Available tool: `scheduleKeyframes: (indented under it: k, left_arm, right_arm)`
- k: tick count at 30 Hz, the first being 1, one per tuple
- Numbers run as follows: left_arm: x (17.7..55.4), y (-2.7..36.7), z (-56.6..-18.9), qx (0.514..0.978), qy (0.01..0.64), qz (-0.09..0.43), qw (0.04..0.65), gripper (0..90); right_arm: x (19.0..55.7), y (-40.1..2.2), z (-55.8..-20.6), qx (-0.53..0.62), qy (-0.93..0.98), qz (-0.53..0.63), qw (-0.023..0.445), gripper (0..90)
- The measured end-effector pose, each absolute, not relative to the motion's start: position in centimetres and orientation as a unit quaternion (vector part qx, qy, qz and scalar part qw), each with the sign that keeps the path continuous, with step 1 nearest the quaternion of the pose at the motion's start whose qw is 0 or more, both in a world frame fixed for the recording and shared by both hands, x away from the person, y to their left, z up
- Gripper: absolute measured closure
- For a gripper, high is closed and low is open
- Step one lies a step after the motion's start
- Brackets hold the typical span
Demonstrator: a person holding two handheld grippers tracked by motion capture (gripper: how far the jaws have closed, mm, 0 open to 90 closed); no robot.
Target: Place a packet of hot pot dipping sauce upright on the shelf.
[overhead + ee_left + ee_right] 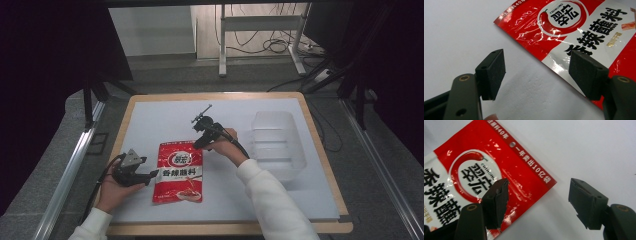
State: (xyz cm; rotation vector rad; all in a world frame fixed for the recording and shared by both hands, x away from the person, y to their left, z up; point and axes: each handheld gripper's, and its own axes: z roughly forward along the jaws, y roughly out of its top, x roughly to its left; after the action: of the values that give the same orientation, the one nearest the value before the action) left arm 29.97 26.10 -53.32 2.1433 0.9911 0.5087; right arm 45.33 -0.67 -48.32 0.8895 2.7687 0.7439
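High view: red sauce packet [179, 171] lies flat on the white table top [160, 120], near the front edge, left of centre. Left gripper [150, 176] is held in the left hand [116, 190] just left of the packet, tips at its left edge around mid-height; whether they touch it I cannot tell. Right gripper [196, 146] is held in the right hand [225, 148], white sleeve [272, 200] coming in from the bottom, tips just above the packet's top right corner. Clear plastic container [276, 142] sits on the right side of the table, well apart from the packet. Jaw gap is too small to read here for either gripper

Left gripper view: left gripper [537, 72] jaws stand wide apart, nothing between them, released. Packet [584, 30] lies ahead; its edge runs diagonally, and the right pad [584, 73] overlaps the packet edge while the left pad [495, 72] is over bare white surface [461, 30]

Right gripper view: right gripper [539, 202] jaws also spread, nothing gripped. Left pad [496, 202] sits over the packet [486, 167] near its corner, right pad [585, 202] over bare table [586, 147]. The packet's corner lies between the pads, hang hole near its top edge visible. Contact between pad and packet not determinable
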Motion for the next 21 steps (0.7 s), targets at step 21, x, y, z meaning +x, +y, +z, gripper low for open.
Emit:
scheduleKeyframes:
  k: [21]
  left_arm:
    - [30.0, 26.1, -53.4, 0.834, 0.379, 0.197, 0.349, 28.9]
  right_arm:
    - [48.5, 0.0, -50.4, 0.315, 0.922, 0.226, 0.012, 50.5]
